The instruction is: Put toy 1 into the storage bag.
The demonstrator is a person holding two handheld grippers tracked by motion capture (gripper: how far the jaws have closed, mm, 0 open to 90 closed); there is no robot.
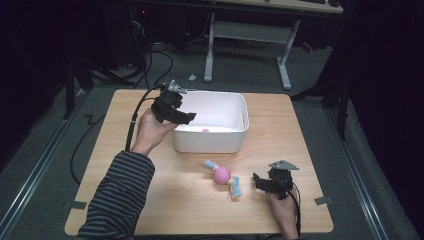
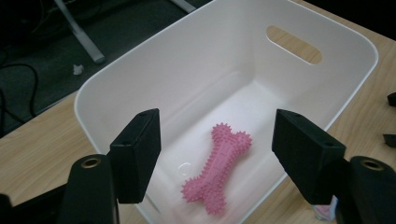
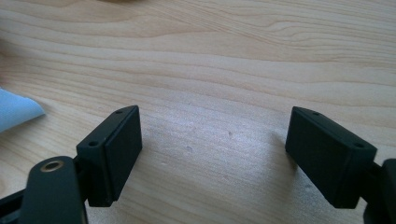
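Note:
A pink spiky bone toy lies flat on the floor of a white plastic bin; in the high view a bit of the bone peeks over the front wall. My left gripper hovers over the bin's left rim, and in its own view the left gripper is open with nothing between the jaws, the bone well below them. My right gripper rests low over the table, open and empty in its own view. Just left of it lies a pink ball toy with pale blue and yellow ends.
The bin stands at the back middle of the wooden table. A pale blue piece of the ball toy shows at the left edge of the right gripper view. A desk frame and cables sit on the dark floor beyond the table.

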